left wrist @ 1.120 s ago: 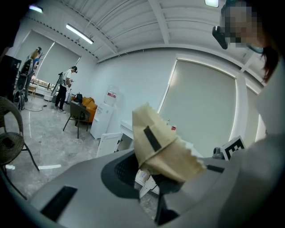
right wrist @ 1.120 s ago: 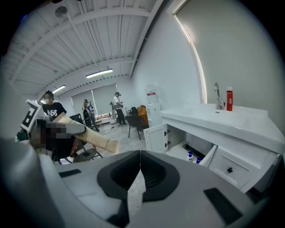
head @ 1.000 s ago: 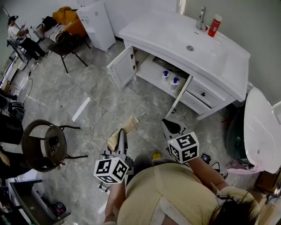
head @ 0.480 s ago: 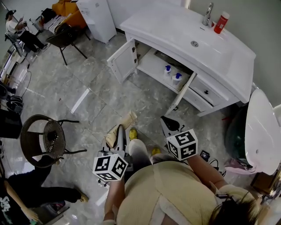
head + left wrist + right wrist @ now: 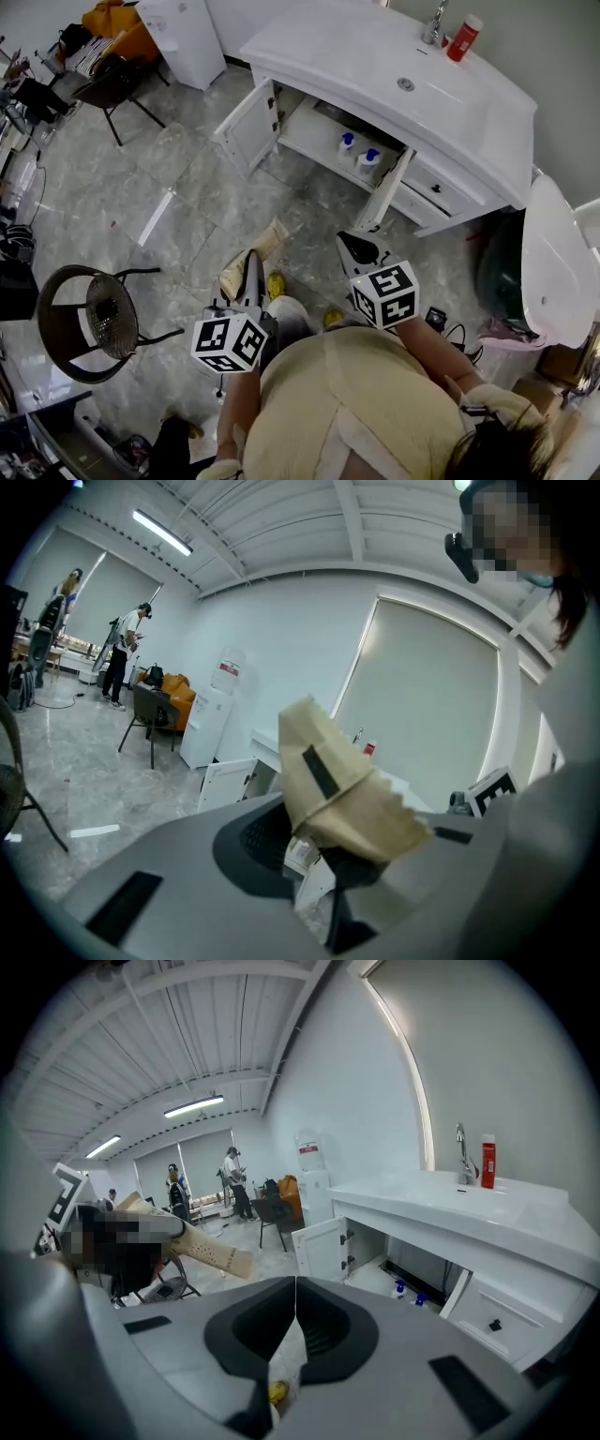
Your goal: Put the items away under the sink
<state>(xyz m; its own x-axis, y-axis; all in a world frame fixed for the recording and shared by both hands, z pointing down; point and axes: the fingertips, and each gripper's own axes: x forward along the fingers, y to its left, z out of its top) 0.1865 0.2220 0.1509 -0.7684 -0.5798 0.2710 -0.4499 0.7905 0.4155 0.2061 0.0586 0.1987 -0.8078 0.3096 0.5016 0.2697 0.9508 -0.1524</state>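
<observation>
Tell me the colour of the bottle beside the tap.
The bottle is red with a white cap; the head view shows it best.

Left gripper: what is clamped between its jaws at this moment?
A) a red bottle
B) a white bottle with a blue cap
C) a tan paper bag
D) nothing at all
C: the left gripper view shows the left gripper shut on the tan paper bag; the red bottle stands on the sink counter, and the blue-capped bottles sit in the open cabinet.

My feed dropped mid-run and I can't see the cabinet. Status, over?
Left tool shut on brown paper bag. Right tool shut, empty. Under-sink cabinet doors open, not reached yet. Two blue-capped bottles on its shelf.
</observation>
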